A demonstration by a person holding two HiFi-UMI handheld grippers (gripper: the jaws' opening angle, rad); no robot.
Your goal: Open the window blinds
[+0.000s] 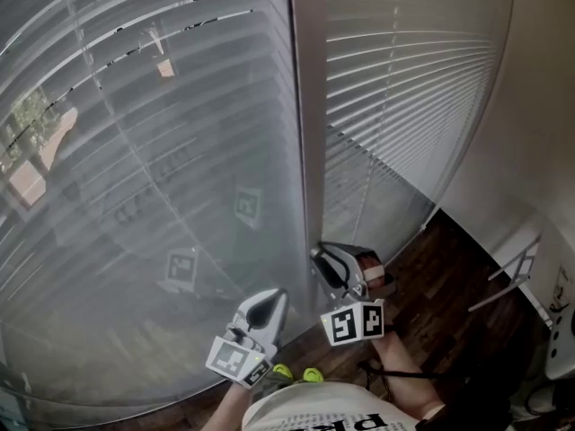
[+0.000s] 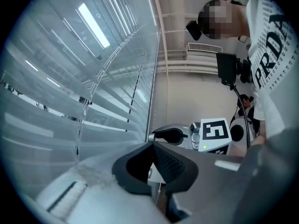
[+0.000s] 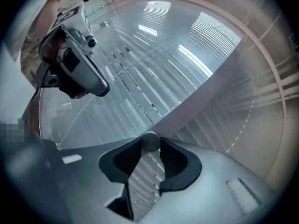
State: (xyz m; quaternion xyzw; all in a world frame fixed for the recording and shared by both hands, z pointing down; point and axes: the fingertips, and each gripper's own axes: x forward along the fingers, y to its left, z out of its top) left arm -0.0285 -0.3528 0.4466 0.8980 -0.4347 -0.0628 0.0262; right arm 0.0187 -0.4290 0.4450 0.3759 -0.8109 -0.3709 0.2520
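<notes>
The right gripper [image 3: 150, 146] clenches a round grey knob [image 3: 150, 140] in front of the post [image 1: 307, 133]. The left gripper [image 2: 152, 147], just beside it, is pressed shut. Blinds [image 1: 135, 205] hang beyond both tips on either side of the post, their slats running level.

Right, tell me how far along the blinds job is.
Done: the right hand-held gripper is closed on the round end of the wand. In hand: that grip, while the left hand-held gripper sits beside it, jaws together. Left: the opening itself. The slats hang lowered and nearly flat, showing only slivers of outdoors.
</notes>
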